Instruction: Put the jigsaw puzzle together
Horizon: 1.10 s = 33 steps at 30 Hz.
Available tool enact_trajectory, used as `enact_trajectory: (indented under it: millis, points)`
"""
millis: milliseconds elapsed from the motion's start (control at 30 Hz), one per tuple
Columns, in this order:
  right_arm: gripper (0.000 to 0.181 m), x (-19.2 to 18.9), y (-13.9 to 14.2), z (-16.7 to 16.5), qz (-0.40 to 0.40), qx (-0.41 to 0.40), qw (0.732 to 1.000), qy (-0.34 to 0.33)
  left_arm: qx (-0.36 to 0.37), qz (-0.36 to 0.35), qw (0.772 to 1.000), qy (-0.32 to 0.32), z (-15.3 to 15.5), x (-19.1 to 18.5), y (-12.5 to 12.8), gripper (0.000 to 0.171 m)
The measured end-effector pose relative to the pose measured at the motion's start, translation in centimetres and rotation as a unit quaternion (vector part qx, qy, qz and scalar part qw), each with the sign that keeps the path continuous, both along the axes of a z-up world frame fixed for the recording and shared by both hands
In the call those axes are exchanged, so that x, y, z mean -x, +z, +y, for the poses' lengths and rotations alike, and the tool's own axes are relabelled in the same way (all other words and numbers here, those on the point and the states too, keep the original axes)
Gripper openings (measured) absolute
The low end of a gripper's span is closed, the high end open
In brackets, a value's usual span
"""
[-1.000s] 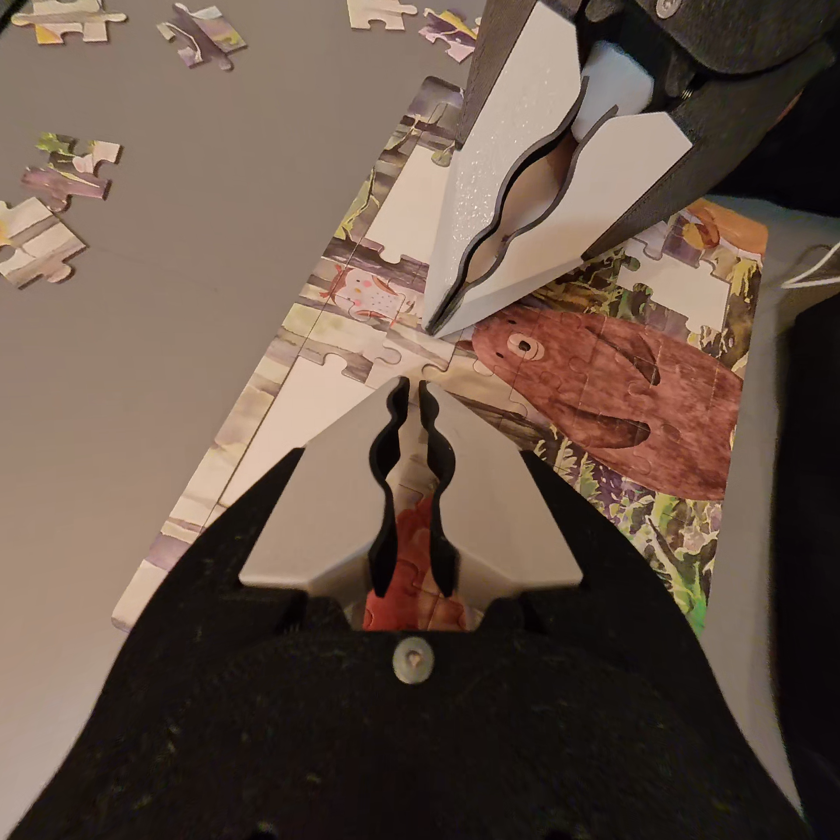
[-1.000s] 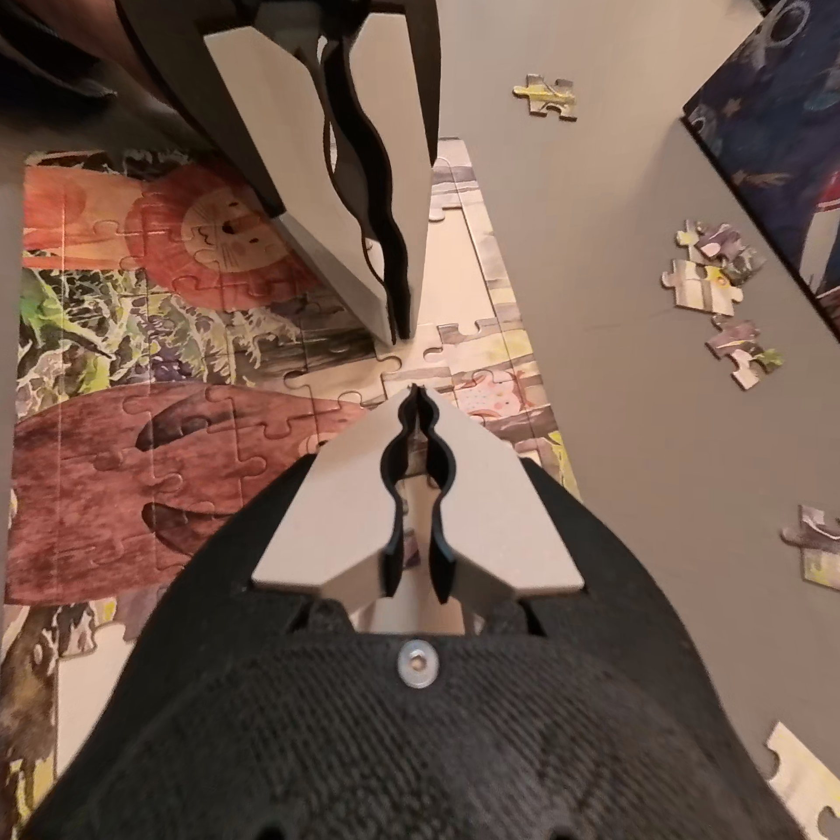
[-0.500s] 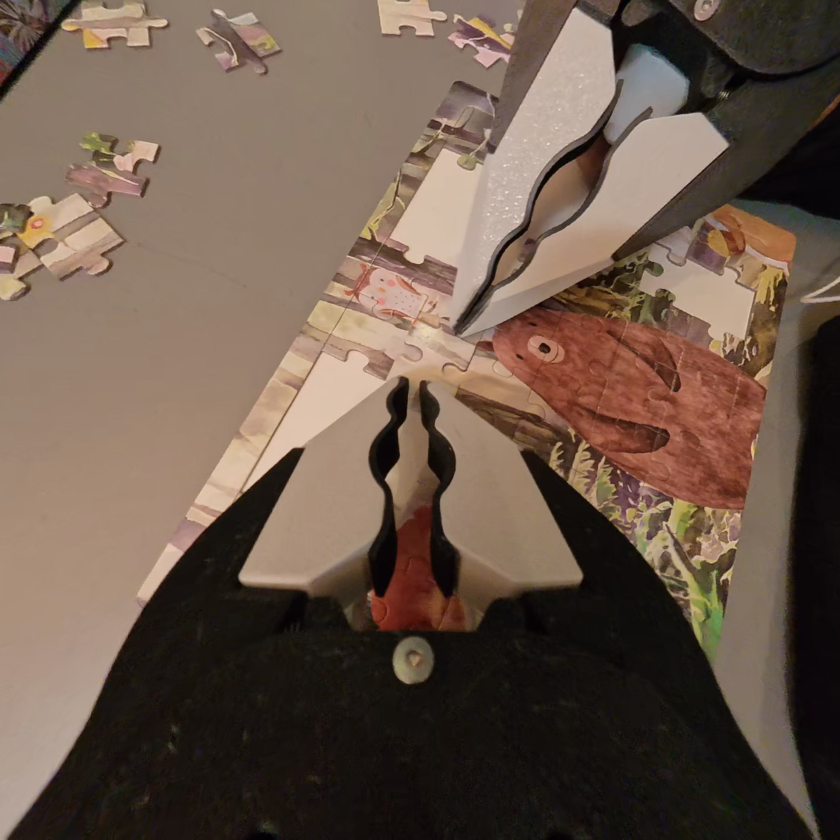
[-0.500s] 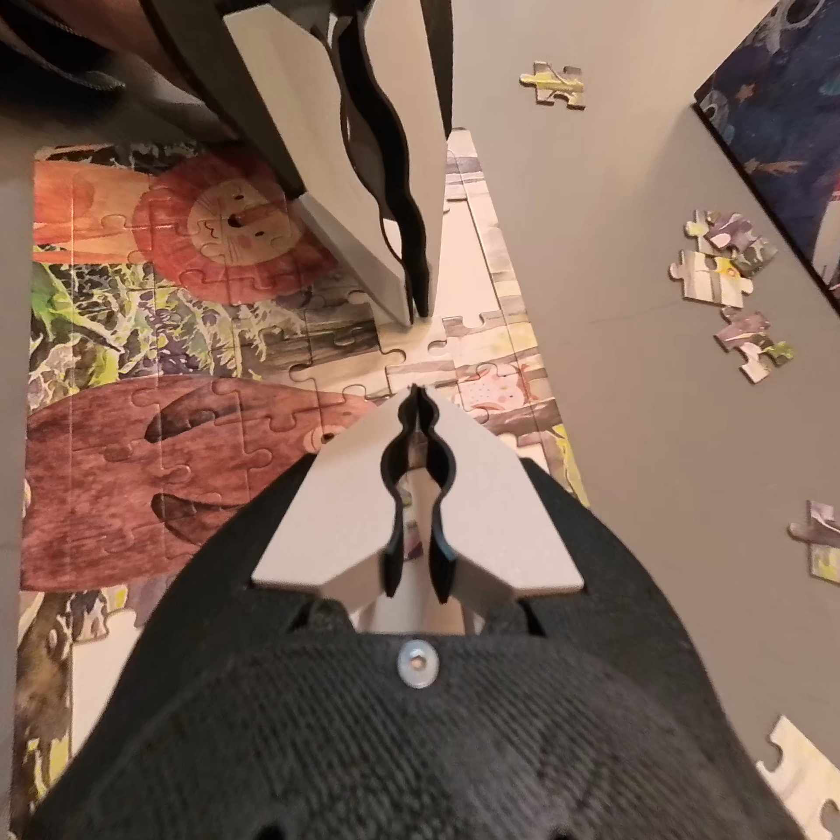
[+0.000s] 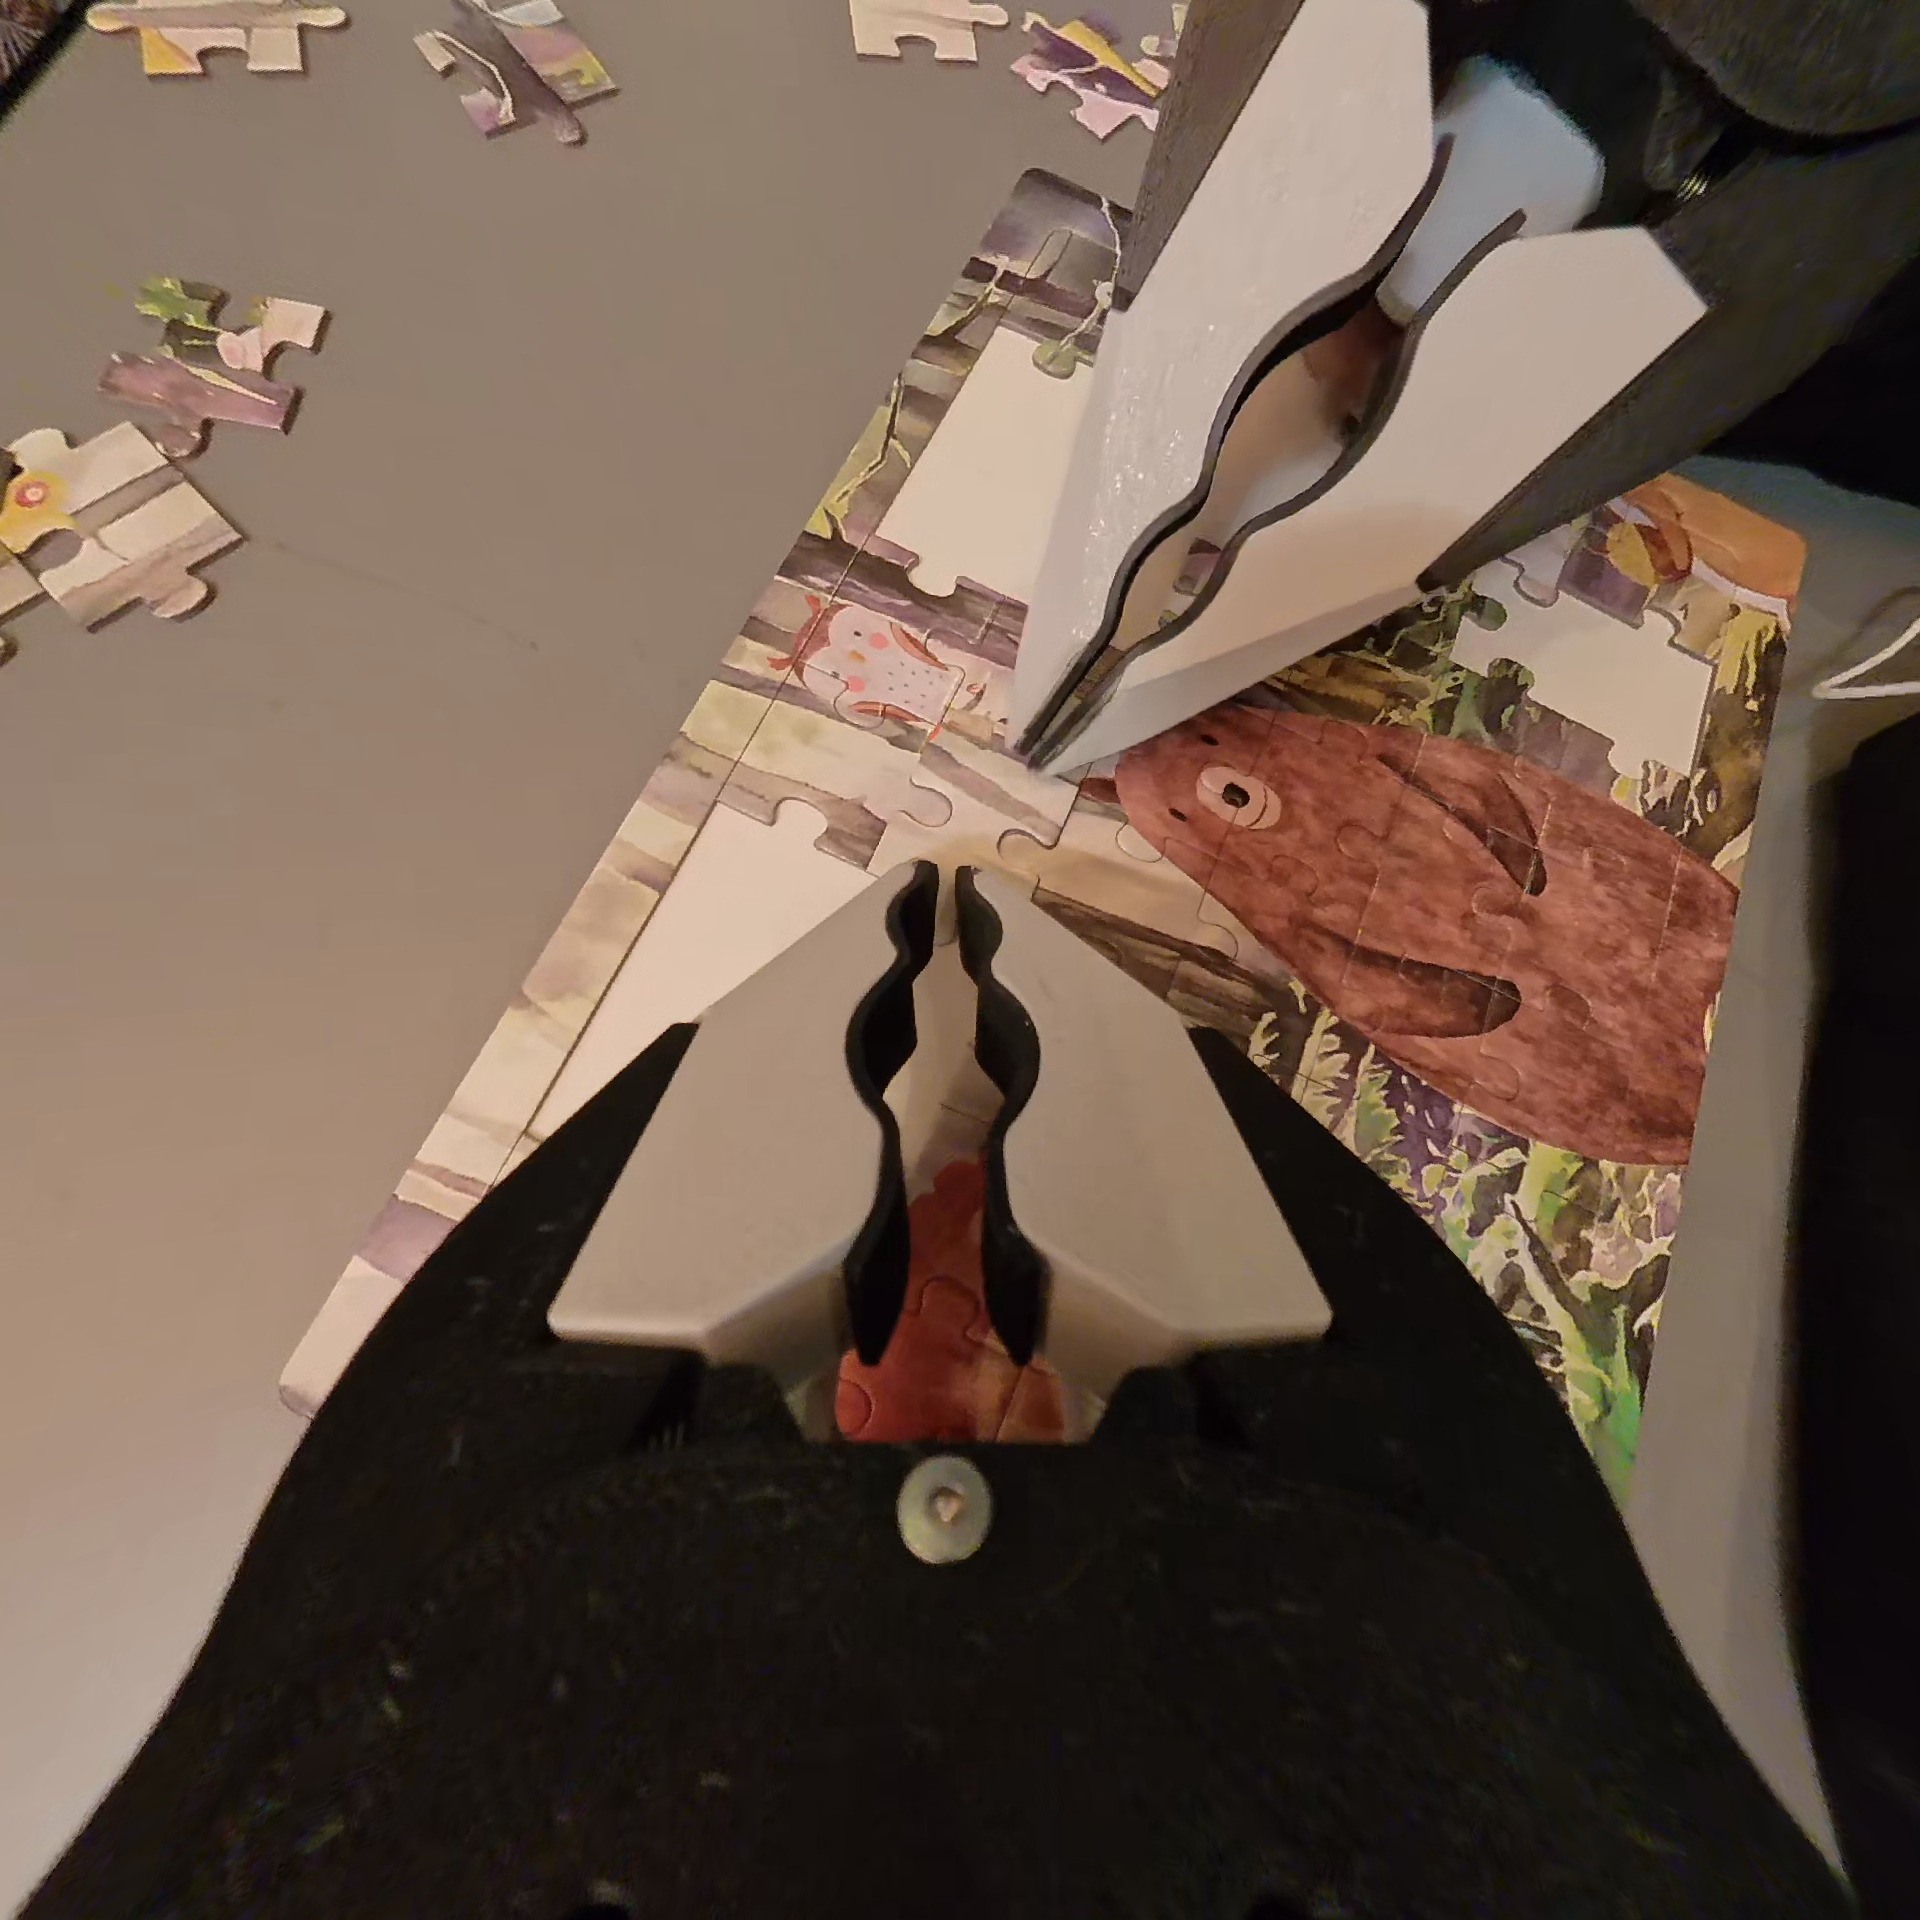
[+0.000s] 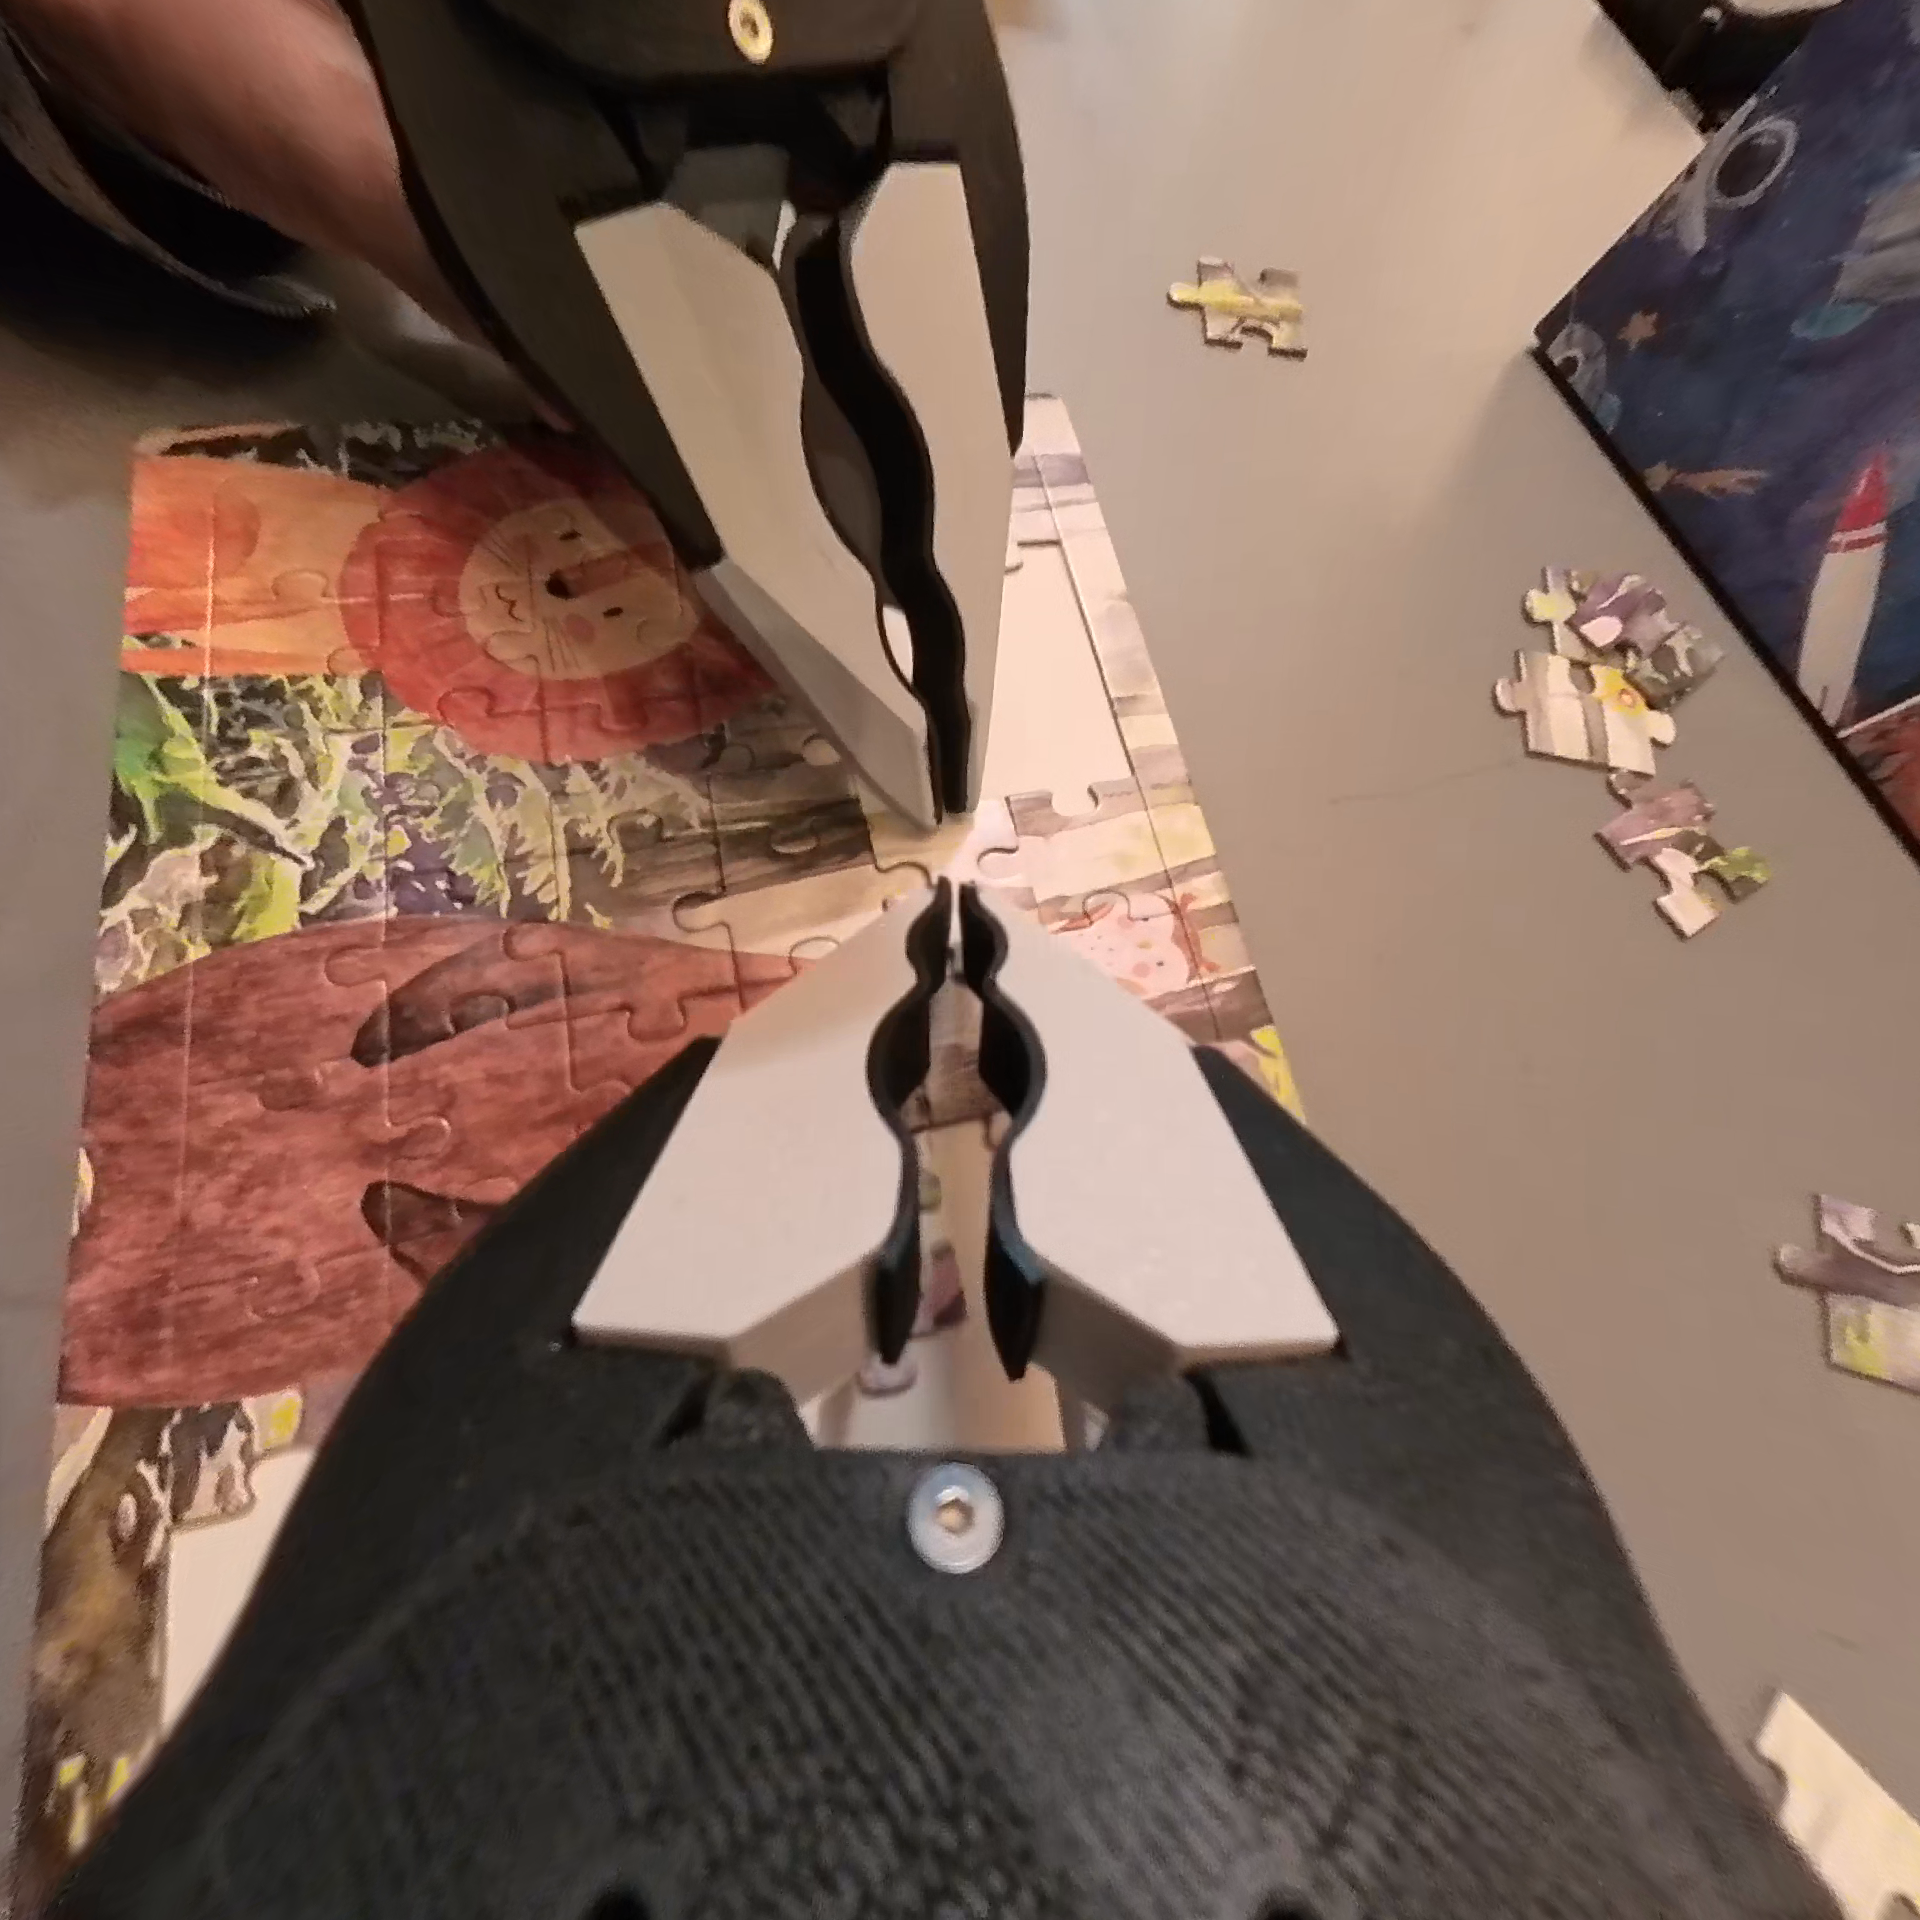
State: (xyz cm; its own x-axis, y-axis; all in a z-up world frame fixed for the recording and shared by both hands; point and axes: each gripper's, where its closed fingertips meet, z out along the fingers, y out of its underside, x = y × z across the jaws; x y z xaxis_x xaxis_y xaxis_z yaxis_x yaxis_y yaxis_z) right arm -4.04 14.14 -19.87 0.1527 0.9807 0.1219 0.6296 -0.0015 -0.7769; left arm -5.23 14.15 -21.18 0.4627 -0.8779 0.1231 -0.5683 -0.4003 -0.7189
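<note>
A partly built jigsaw puzzle (image 5: 1403, 935) lies on the grey table (image 5: 468, 727). It shows a brown animal, a lion (image 6: 540, 613) and a small owl (image 5: 873, 665). Some gaps show bare white backing (image 5: 977, 436). My left gripper (image 5: 940, 878) is shut and empty, with its tips down on a pale piece (image 5: 987, 805) at the puzzle's middle. My right gripper (image 6: 954, 894) is shut and empty too, and its tips touch the same spot from the other side. The right gripper shows in the left wrist view (image 5: 1039, 764), and the left gripper shows in the right wrist view (image 6: 951, 805).
Loose pieces lie on the table beside the puzzle (image 5: 208, 374), (image 5: 114, 520), (image 6: 1600, 686), (image 6: 1683, 852), (image 6: 1242, 307). More lie at the far edge (image 5: 520, 62). A dark blue picture board (image 6: 1787, 364) lies at the right. A person's hand (image 6: 312, 156) holds the left gripper. My two grippers' fingertips are within a few centimetres of each other. The right tips stand about 4 cm off the small owl (image 5: 873, 665). It turns up in the right wrist view (image 6: 1127, 947) as well. From the right gripper's tips to the partly built jigsaw puzzle (image 5: 1403, 935) is close to 8 cm. The right camera catches it too, in the right wrist view (image 6: 512, 1035).
Both grippers stay shut. Their tips have drawn closer together over the pale piece. The left gripper has shifted a little, so the puzzle sits more to the right in its view.
</note>
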Motion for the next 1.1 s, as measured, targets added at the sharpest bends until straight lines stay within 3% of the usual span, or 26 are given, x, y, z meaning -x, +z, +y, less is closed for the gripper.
enact_trajectory:
  millis: [300,767,967,1100]
  points:
    - [0.000,0.3,-0.9,0.5,-0.020,0.014,0.999,-0.025,0.006,-0.004,1.000,-0.001,0.0,-0.1,0.0,0.002]
    - [0.000,-0.1,-1.0,0.5,-0.001,0.112,0.992,-0.061,0.005,-0.002,1.000,-0.007,-0.2,-0.4,0.0,0.002]
    - [0.000,-0.1,-1.0,0.5,0.014,0.208,0.973,-0.097,0.012,-0.006,1.000,-0.009,-0.3,-0.7,0.1,0.002]
    - [0.000,-0.4,-0.9,0.6,0.008,0.201,0.974,-0.101,0.005,-0.003,1.000,-0.008,-0.3,-0.7,0.1,0.003]
